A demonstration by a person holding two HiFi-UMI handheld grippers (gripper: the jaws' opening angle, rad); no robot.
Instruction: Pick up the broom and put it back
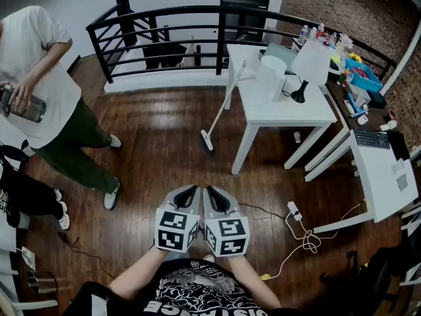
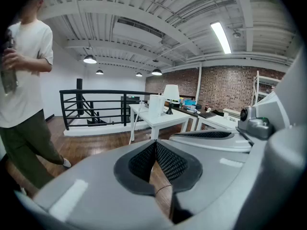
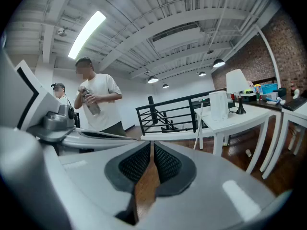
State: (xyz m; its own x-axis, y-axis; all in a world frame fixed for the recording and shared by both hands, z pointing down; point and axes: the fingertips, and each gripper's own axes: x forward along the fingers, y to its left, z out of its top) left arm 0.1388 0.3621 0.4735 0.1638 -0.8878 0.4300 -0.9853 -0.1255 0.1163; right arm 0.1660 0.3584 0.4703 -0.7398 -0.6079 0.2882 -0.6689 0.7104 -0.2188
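The broom (image 1: 220,110) leans against the left side of the white table (image 1: 309,114), its pale handle up at the table edge and its head (image 1: 207,141) on the wooden floor. It is far ahead of both grippers. My left gripper (image 1: 189,191) and right gripper (image 1: 214,191) are side by side low in the head view, both shut with nothing between the jaws. The broom handle (image 2: 135,121) shows small and distant in the left gripper view, past the left gripper (image 2: 155,143). In the right gripper view the broom handle (image 3: 197,126) stands beyond the right gripper (image 3: 151,145).
A person (image 1: 46,104) in a white shirt stands at the left holding a bottle. A black railing (image 1: 164,41) closes off the back. A lamp (image 1: 301,78) and a white container (image 1: 271,78) sit on the table. A power strip and cables (image 1: 296,226) lie on the floor at the right.
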